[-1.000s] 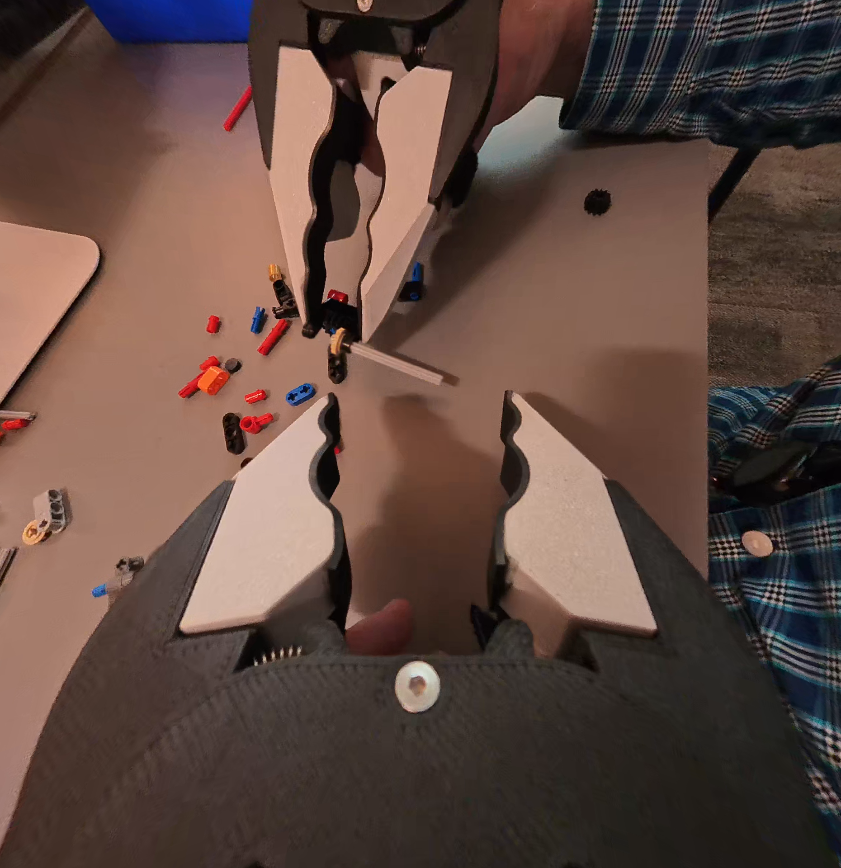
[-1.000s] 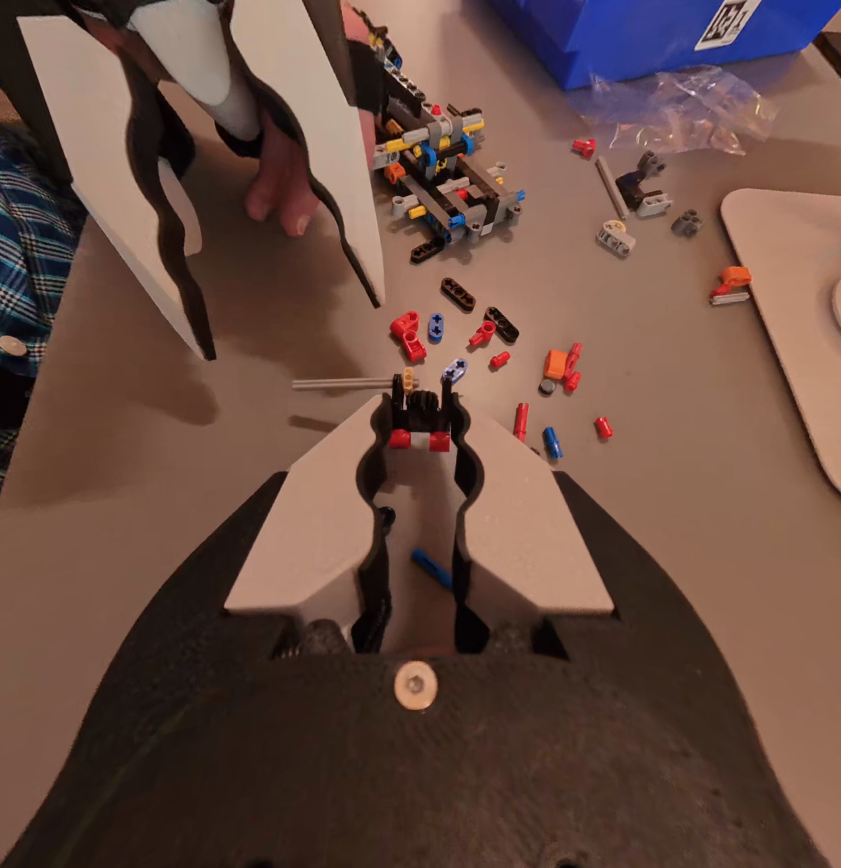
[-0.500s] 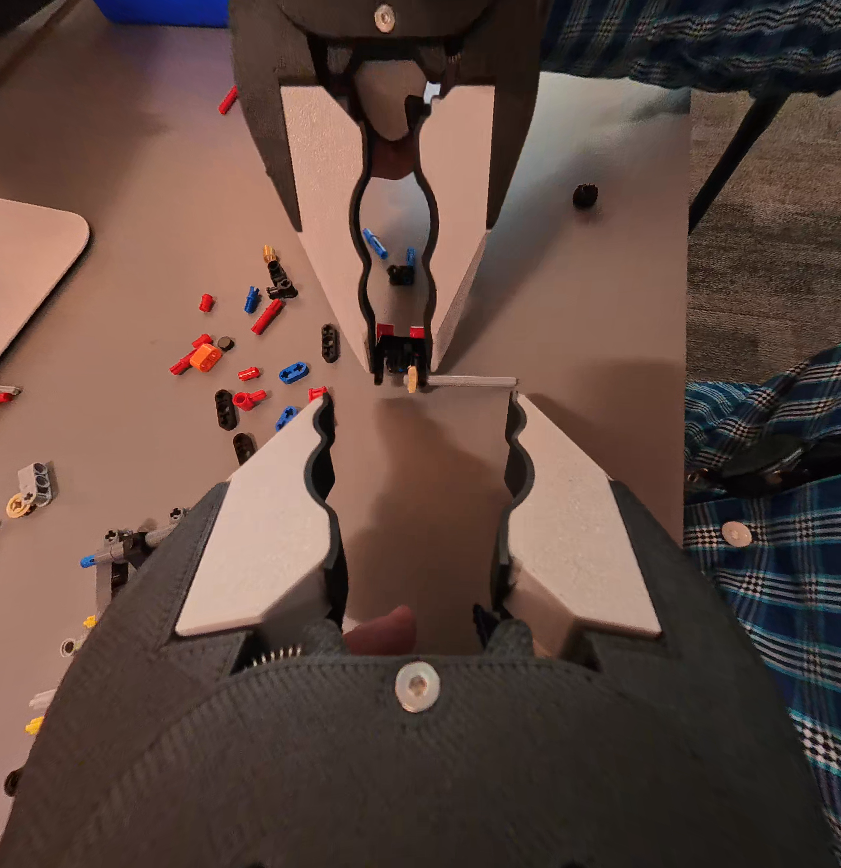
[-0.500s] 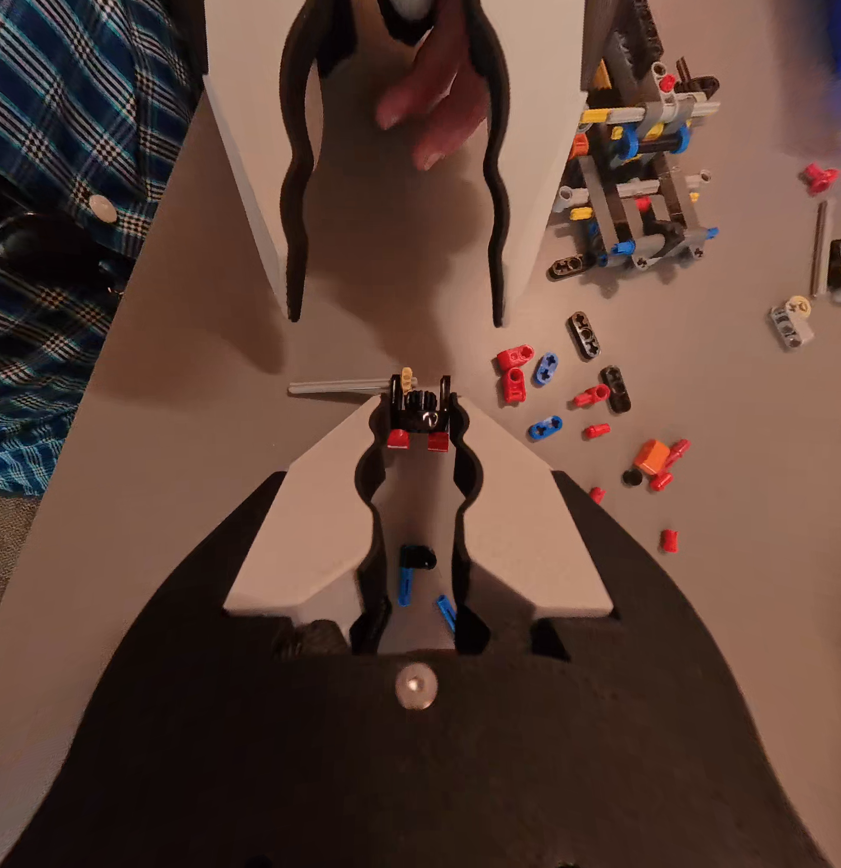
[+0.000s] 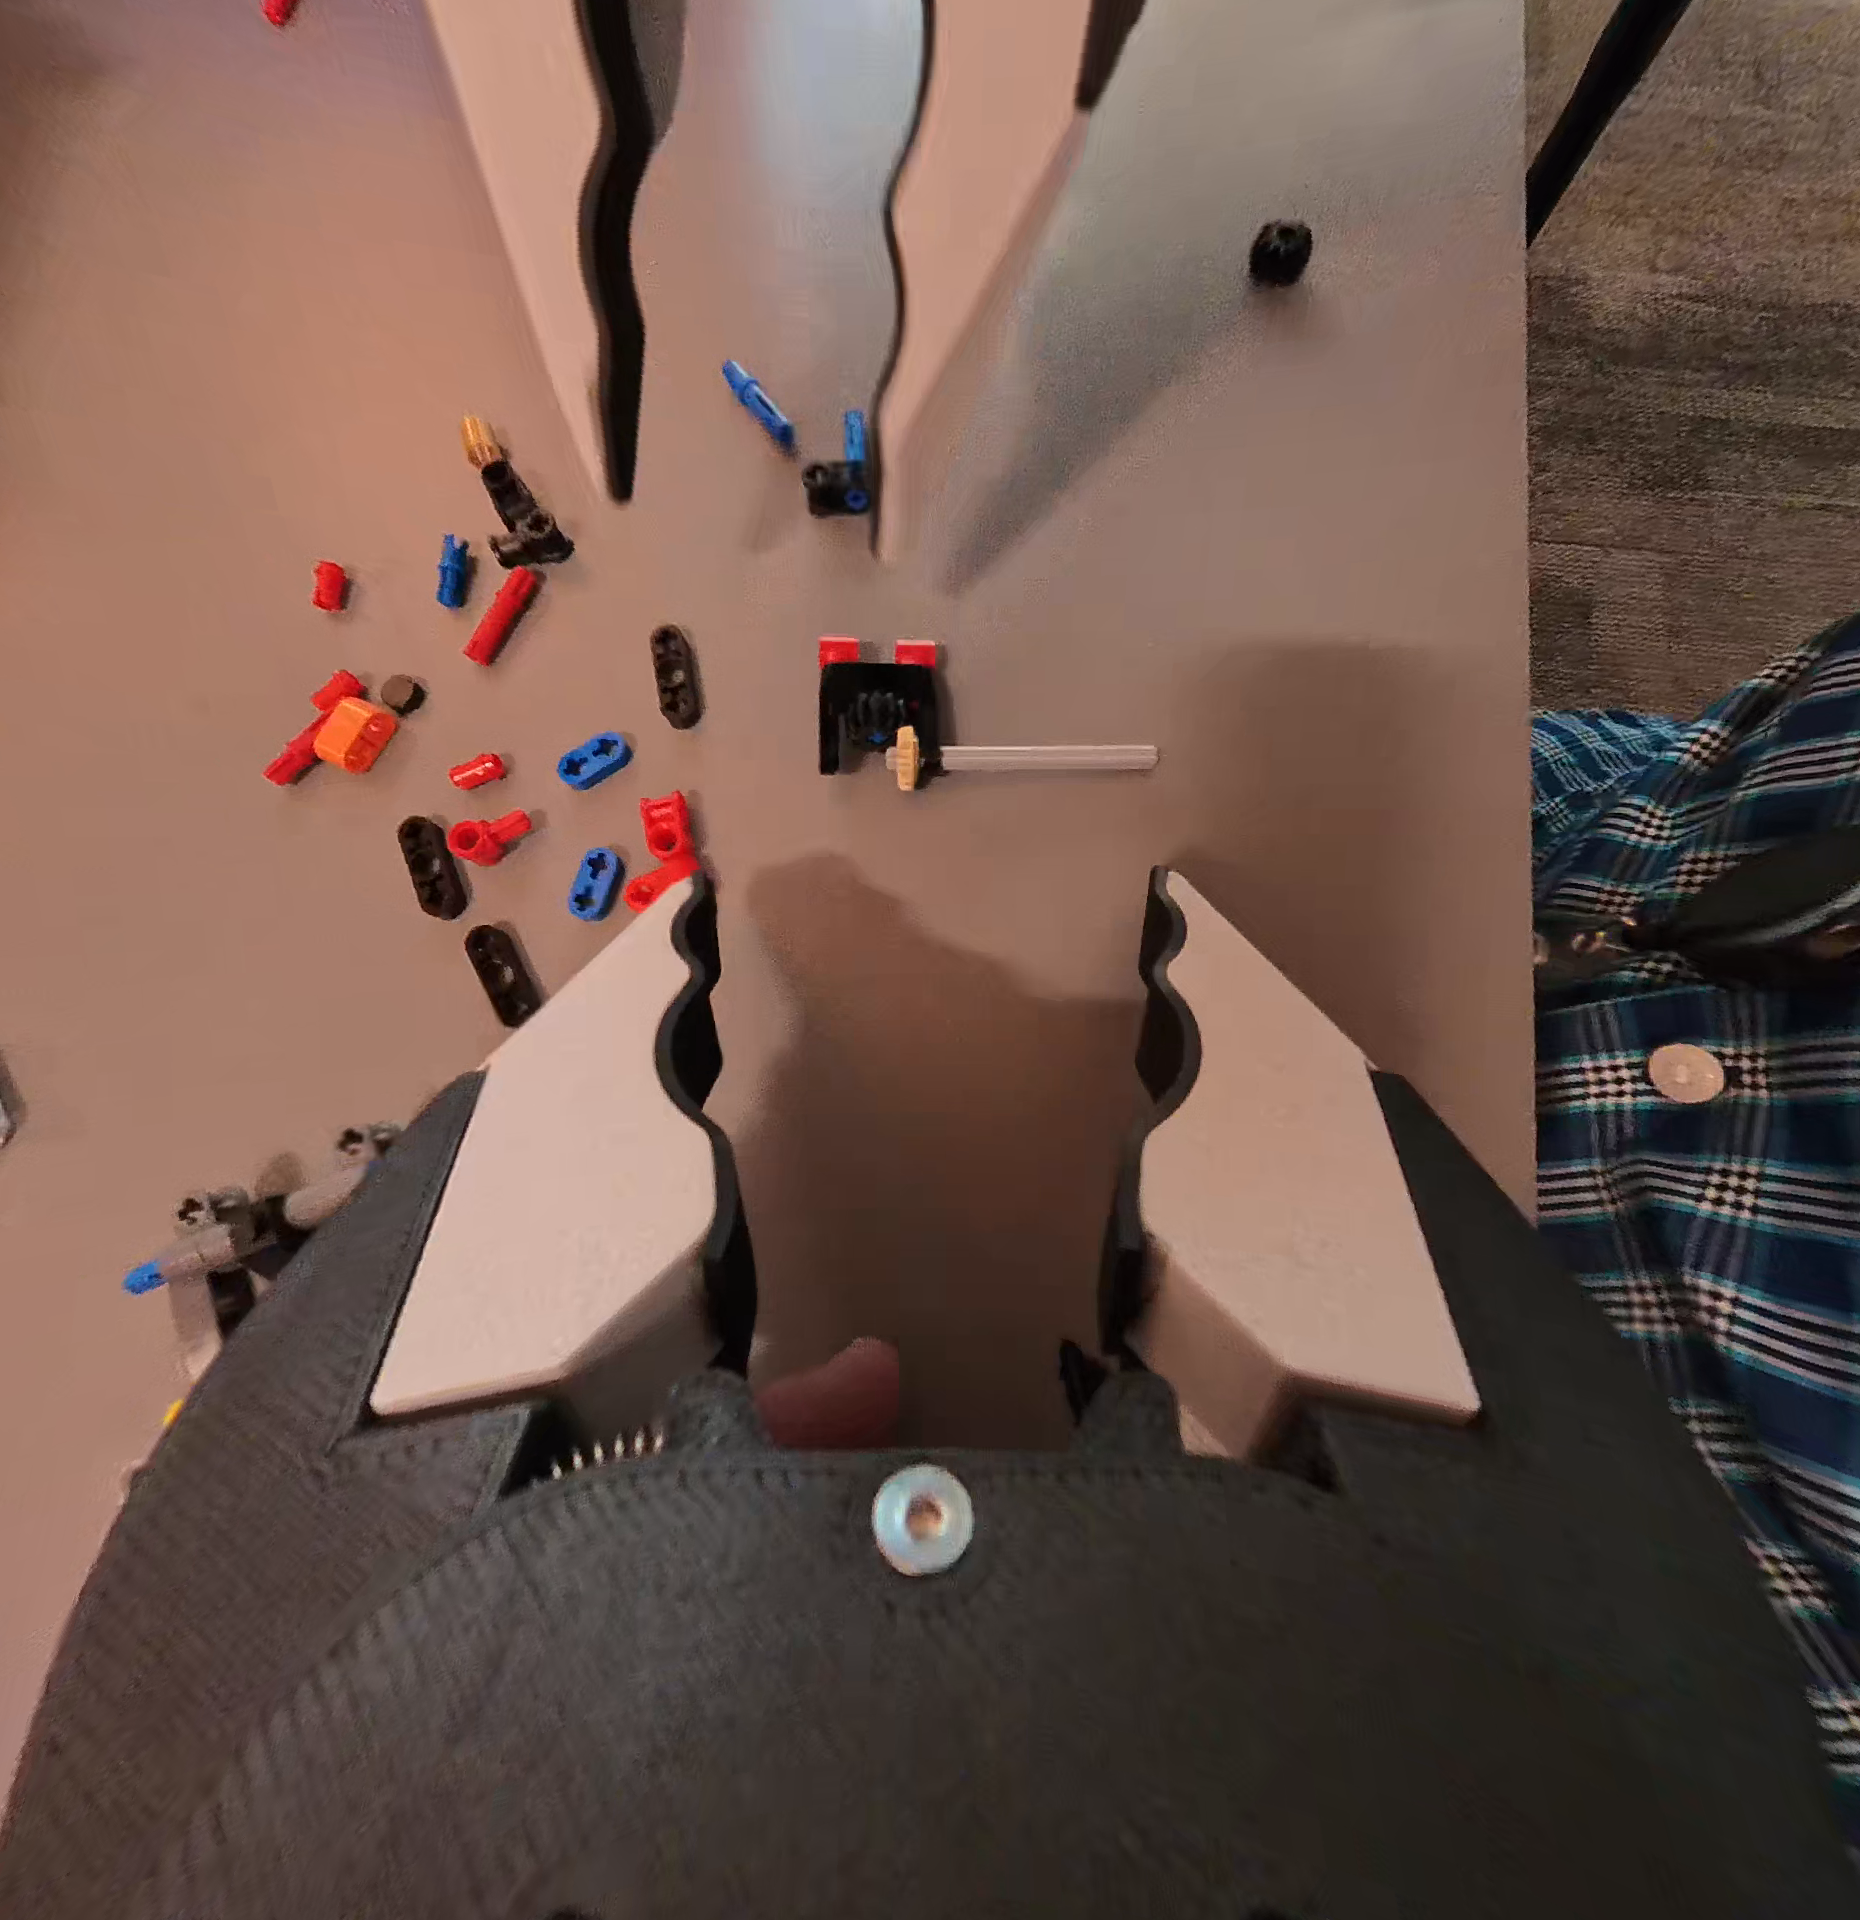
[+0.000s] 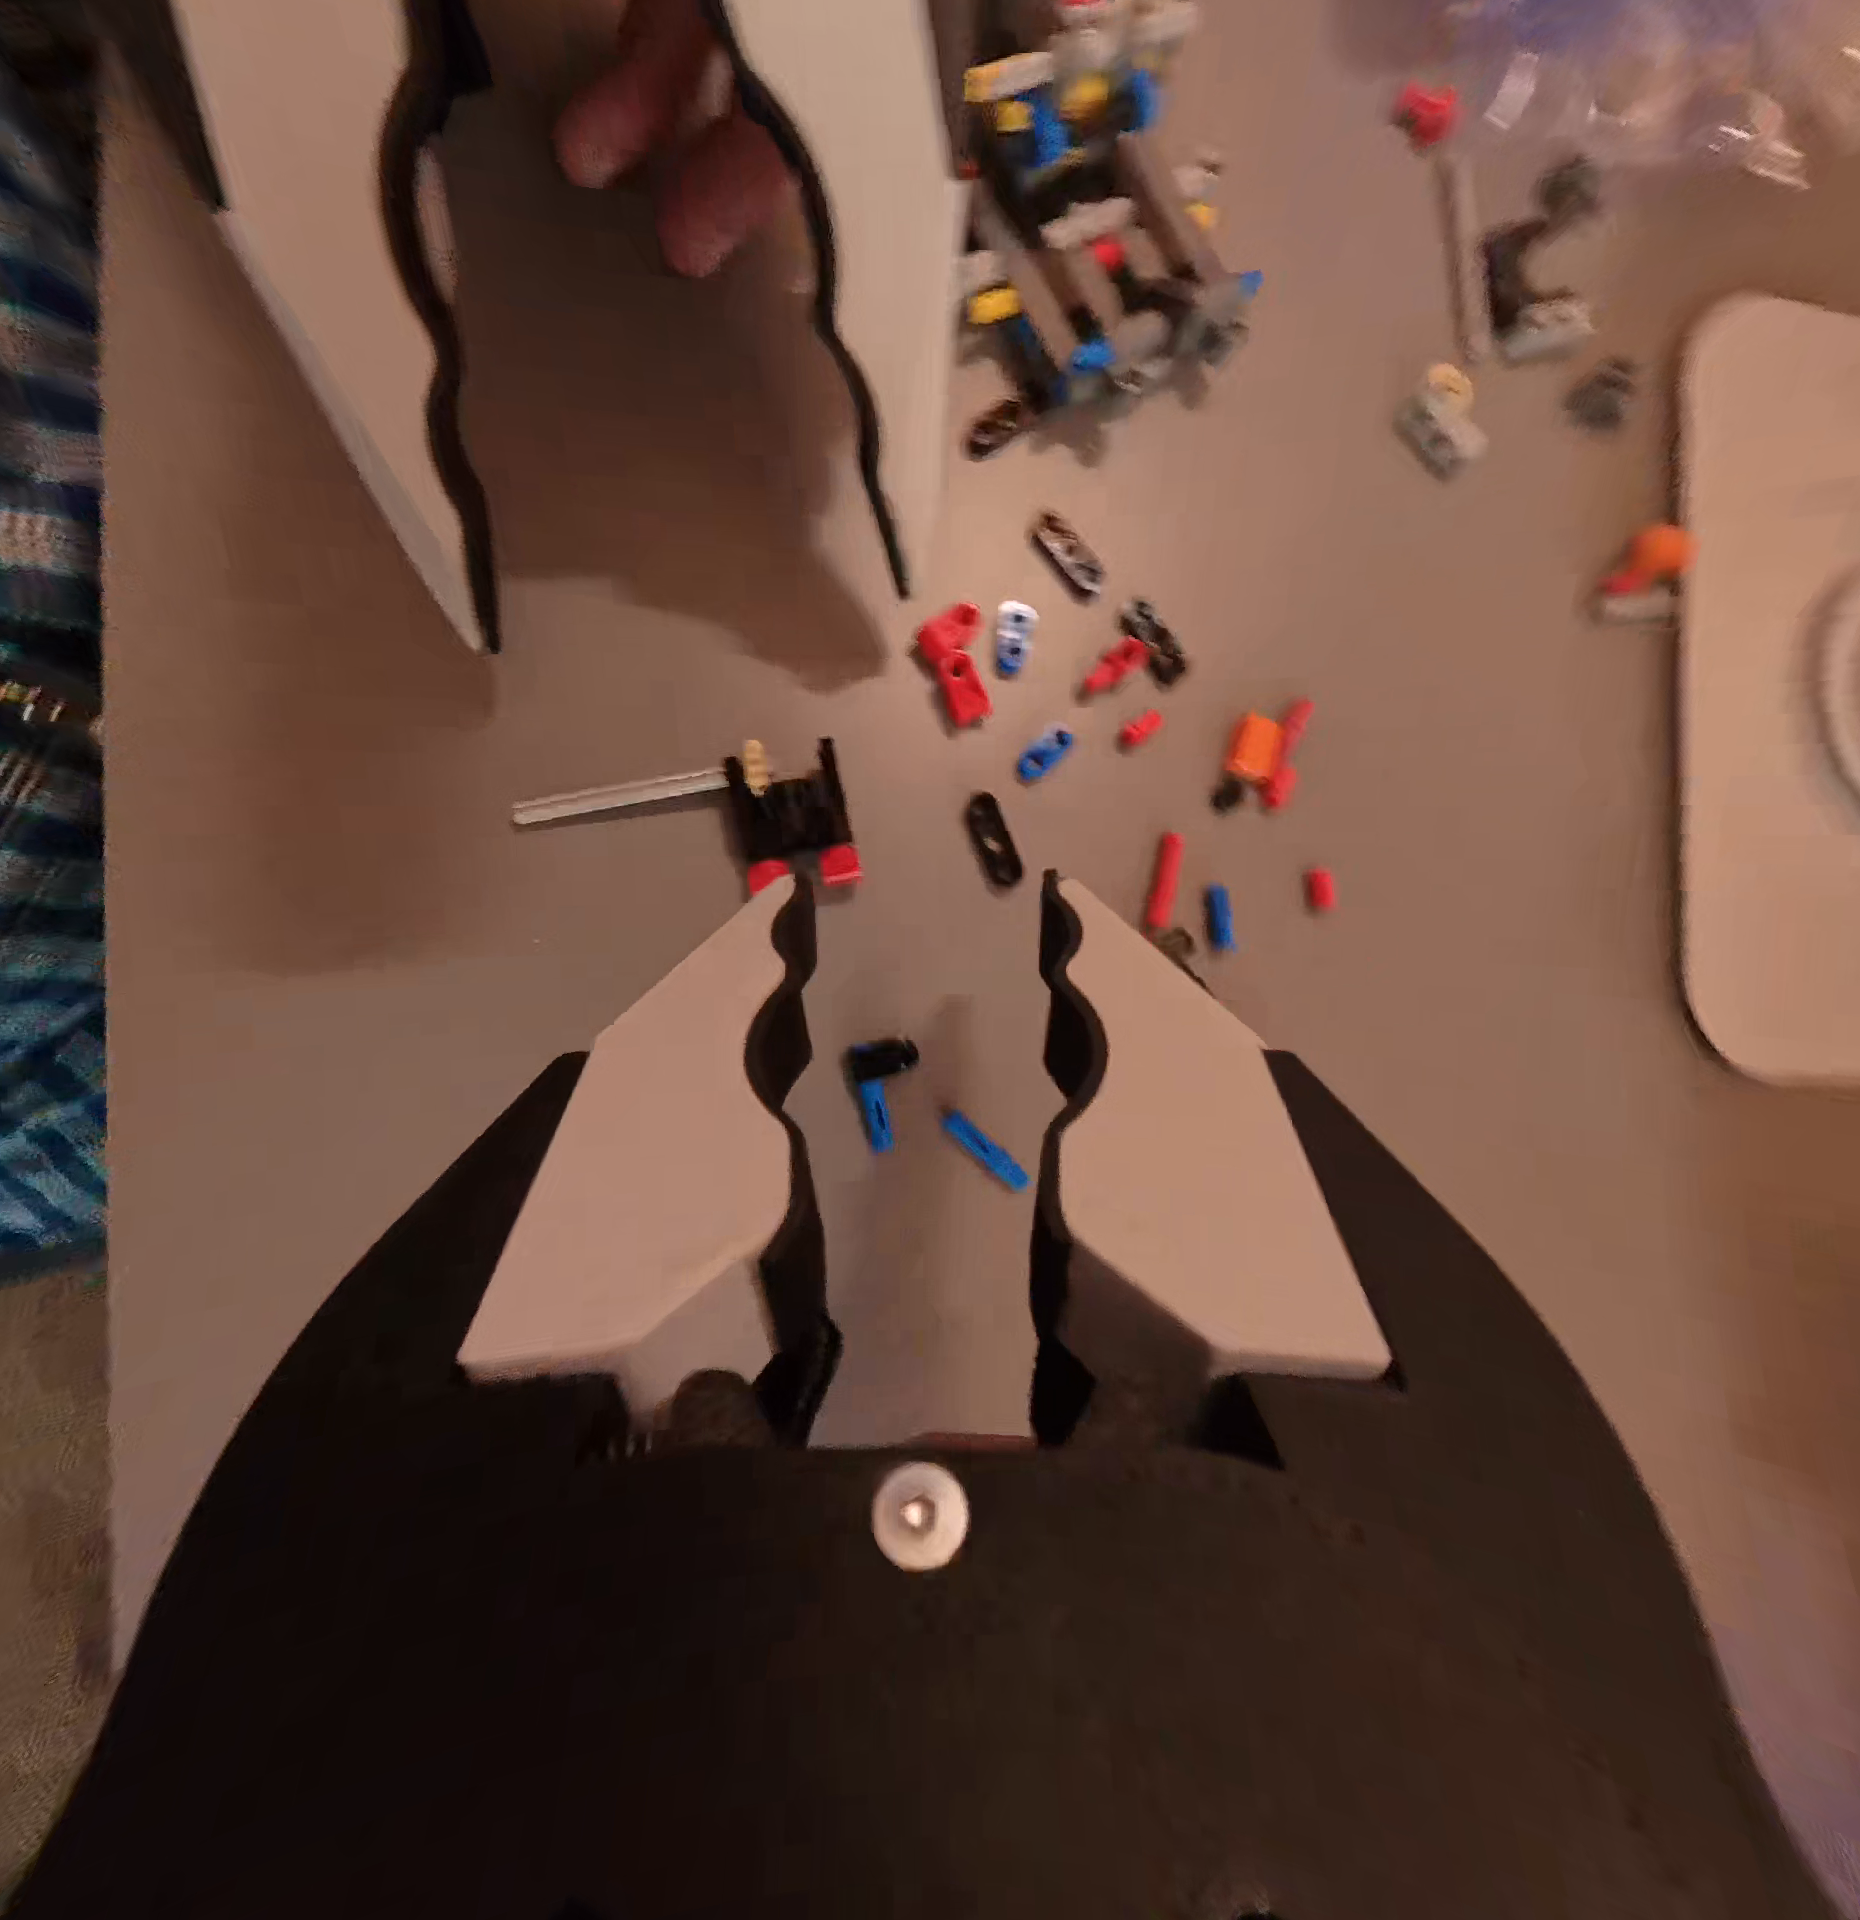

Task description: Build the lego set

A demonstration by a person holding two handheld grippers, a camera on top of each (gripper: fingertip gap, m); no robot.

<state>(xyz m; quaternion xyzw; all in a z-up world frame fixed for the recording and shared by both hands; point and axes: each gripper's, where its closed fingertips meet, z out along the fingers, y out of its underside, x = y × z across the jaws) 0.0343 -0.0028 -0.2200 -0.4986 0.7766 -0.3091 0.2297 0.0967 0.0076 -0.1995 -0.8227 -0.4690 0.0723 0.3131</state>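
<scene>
While both the left gripper (image 5: 931, 894) and right gripper (image 6: 921, 894) gape empty, the small black lego assembly (image 5: 876, 712) with its grey axle (image 5: 1051, 757) lies loose on the table (image 5: 1269, 499), at the left gripper's twelve o'clock

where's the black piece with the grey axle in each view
Left wrist view: black piece at centre, past the open left gripper, axle pointing right.
Right wrist view: black piece just beyond the open right gripper, axle pointing left.
Shared landmark: orange piece.
</scene>
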